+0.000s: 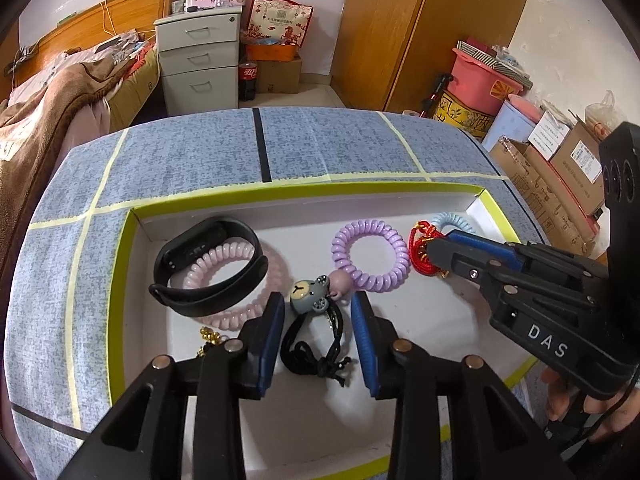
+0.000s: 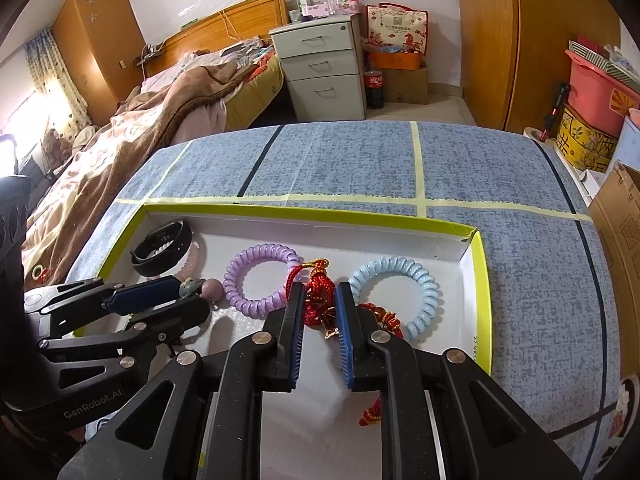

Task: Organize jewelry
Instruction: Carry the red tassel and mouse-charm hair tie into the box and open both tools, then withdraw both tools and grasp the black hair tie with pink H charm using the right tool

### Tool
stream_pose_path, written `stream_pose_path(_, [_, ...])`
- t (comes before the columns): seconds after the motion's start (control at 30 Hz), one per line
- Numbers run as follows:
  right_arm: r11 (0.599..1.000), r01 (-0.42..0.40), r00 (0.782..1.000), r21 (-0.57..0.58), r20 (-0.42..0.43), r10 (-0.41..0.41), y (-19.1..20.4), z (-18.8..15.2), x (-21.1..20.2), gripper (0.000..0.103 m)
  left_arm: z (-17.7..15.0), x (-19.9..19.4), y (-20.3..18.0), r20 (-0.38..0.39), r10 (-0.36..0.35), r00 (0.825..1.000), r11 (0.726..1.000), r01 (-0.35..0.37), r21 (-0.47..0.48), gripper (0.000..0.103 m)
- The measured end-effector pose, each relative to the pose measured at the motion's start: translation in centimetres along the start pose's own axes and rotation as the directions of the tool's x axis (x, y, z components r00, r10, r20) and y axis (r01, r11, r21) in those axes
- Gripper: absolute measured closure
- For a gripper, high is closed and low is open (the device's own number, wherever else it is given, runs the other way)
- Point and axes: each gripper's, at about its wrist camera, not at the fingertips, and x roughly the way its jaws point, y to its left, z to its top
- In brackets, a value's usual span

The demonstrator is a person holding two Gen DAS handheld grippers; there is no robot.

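Two grippers over white tray [image 1: 486, 210] on tabletop [image 1: 192, 156]. Left gripper [image 1: 318, 308]: fingers wide, straddling bear charm [image 1: 310, 290] w/ black cord [image 1: 316, 350] between pads, untouched; prob lined up for pickup. Right gripper [image 2: 318, 300]: fingers narrower, flanking red knot tassel [image 2: 320, 300]; contact unclear, not clamped. Just beyond: purple coil band [image 2: 260, 280], blue coil band [image 2: 394, 292] to right. Farther left: black wristband [image 1: 208, 266] on pink coil [image 1: 236, 280]. Gold bits by left finger partly hidden; tassel's lower end cut off by right fingers.
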Motion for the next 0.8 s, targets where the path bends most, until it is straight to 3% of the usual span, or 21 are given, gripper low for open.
stream_pose_path(0.1, [1.0, 0.002, 1.0, 0.004, 0.006, -0.002, 0.1, -0.1, -0.4, 0.07, -0.2, -0.5, 0.3, 0.003, 0.005, 1.0, 1.0, -0.005, -0.009, 0.063])
stream_pose_path(0.17, [1.0, 0.001, 1.0, -0.003, 0.01, -0.001, 0.3, -0.1, -0.7, 0.069, -0.4, -0.9, 0.3, 0.013, 0.011, 1.0, 1.0, -0.011, -0.009, 0.063])
stream_pose_path(0.4, [1.0, 0.006, 1.0, 0.001, 0.028, -0.006, 0.9, -0.7, -2.0, 0.068, -1.2, -2.9, 0.5, 0.041, 0.01, 0.999, 1.0, -0.009, -0.023, 0.055])
stream_pose_path(0.8, [0.999, -0.02, 0.996, -0.027, 0.089, 0.022, 3.1, -3.2, -6.6, 0.068, -4.6, -8.0, 1.8, 0.108, 0.029, 0.994, 0.998, -0.022, -0.057, 0.055])
